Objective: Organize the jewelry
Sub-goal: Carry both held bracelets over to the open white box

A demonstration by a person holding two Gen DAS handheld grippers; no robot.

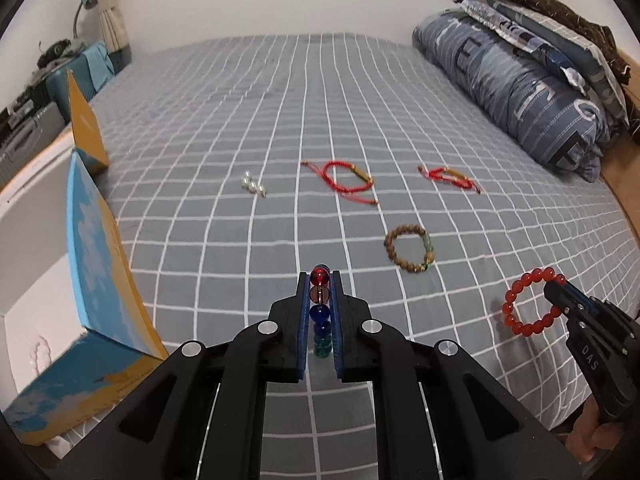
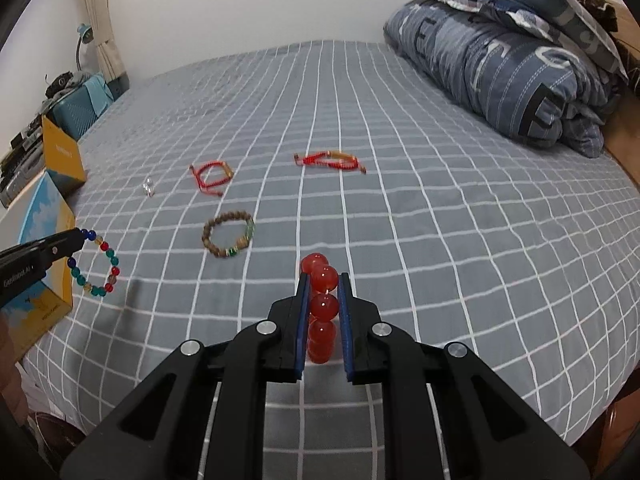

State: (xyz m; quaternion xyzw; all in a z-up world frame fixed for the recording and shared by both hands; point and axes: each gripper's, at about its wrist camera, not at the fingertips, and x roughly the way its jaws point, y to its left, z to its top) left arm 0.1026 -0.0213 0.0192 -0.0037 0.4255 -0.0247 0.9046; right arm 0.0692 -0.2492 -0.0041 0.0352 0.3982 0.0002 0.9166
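Your left gripper holds the multicolored bead bracelet in closed jaws near the bed's left edge, beside the open box. Your right gripper clamps the red bead bracelet above the bed's near edge. The wooden bead bracelet lies between them.

Bed w/ grey white-grid sheet; folded blue quilt at right, white wall, curtain & teal desk lamp left.

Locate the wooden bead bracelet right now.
The wooden bead bracelet lies flat on the bed, mid-right in the left wrist view, between the red cord bracelets and the red bead bracelet.
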